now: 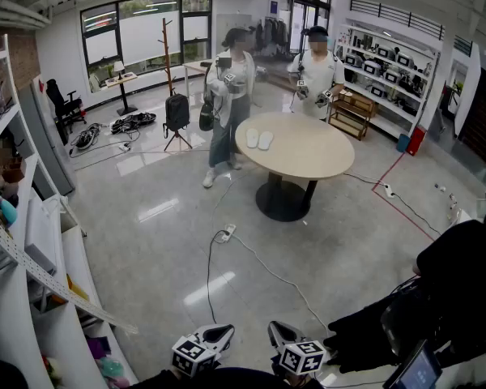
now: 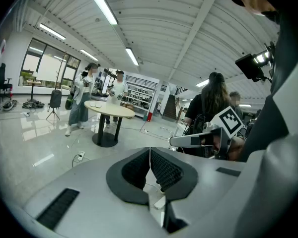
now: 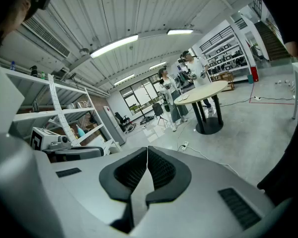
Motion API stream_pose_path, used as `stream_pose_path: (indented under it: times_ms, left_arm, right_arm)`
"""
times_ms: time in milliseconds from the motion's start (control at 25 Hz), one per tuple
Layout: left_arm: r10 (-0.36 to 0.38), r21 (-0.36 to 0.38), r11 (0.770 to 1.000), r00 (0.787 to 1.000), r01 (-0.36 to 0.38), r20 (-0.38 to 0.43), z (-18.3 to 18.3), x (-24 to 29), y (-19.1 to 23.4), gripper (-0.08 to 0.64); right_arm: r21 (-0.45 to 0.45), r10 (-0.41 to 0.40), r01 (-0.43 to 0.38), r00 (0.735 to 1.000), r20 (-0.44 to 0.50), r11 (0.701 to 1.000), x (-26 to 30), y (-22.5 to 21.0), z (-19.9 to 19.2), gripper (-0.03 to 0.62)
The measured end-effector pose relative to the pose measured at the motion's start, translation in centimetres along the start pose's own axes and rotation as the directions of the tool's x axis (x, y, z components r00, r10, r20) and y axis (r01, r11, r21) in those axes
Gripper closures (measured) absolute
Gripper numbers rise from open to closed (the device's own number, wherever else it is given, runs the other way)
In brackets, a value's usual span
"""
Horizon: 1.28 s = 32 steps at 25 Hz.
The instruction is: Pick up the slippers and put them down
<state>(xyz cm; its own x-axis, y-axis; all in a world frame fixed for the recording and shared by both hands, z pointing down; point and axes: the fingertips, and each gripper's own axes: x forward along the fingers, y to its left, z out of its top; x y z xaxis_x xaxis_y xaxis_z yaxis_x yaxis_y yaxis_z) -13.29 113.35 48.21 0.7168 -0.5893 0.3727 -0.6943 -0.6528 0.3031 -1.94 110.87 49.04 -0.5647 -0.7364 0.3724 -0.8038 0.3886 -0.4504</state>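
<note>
Currently pre-approach. Left tongs (image 2: 150,157), right tongs (image 3: 147,157) both clenched, empty. White slippers (image 1: 259,139) side by side on round worktop (image 1: 308,156), well apart from tongs. Next likely: walk over, spread tongs, grasp.

A round table (image 1: 308,156) is standing far out on the glossy floor, on a black pedestal. Two people are standing at its far side, one person in a pale jacket (image 1: 229,96) to the left and one person in a white shirt (image 1: 317,75) to the right. Further left, a black backpack (image 1: 176,112) is sitting on a tripod stand beside a wooden coat stand (image 1: 168,51). Nearer, a power strip (image 1: 227,233) is lying on the floor with its cable trailing. White shelving (image 1: 24,241) is running along the near left.
</note>
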Motion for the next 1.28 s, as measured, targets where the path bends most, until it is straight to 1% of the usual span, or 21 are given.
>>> stream_pose_path:
  times_ms: [400,640,840,960,1080,1200,1280]
  left_arm:
    - [-0.007,-0.027,1.0,1.0,0.006,-0.027,-0.7,2.4,-2.0,0.538]
    - [0.014,-0.03,0.999,1.0,-0.015,-0.024,-0.5,2.3,-2.7,0.538]
    - [0.049,-0.061,0.997,0.998,-0.051,-0.024,-1.0,2.2,-2.2,0.538]
    - [0.053,-0.07,0.996,0.998,-0.054,-0.013,-0.9,2.4,-1.2,0.538]
    - [0.046,-0.08,0.996,0.999,-0.047,-0.01,-0.6,2.7,0.6,0.538]
    - [0.038,-0.105,0.994,0.999,-0.038,-0.006,0.0,2.9,3.5,0.538]
    - [0.037,-0.124,0.992,0.999,-0.035,0.012,1.3,3.1,6.3,0.538]
  right_arm:
    - [0.005,0.01,-0.01,0.999,-0.033,1.0,-1.3,-2.3,-0.7,0.575]
    - [0.023,0.037,-0.038,0.998,0.055,0.999,-2.1,-2.6,0.4,0.575]
    - [0.005,0.064,-0.065,0.997,0.041,0.998,-1.5,-2.6,0.1,0.575]
    - [-0.008,0.062,-0.062,0.997,0.042,0.998,-0.7,-2.6,0.4,0.575]
    - [0.003,0.045,-0.045,0.998,0.039,0.999,1.1,-2.7,0.9,0.575]
    - [0.017,0.024,-0.024,1.0,0.021,1.0,3.8,-2.6,1.6,0.575]
    - [0.016,0.006,-0.006,1.0,0.015,1.0,6.1,-2.3,2.5,0.575]
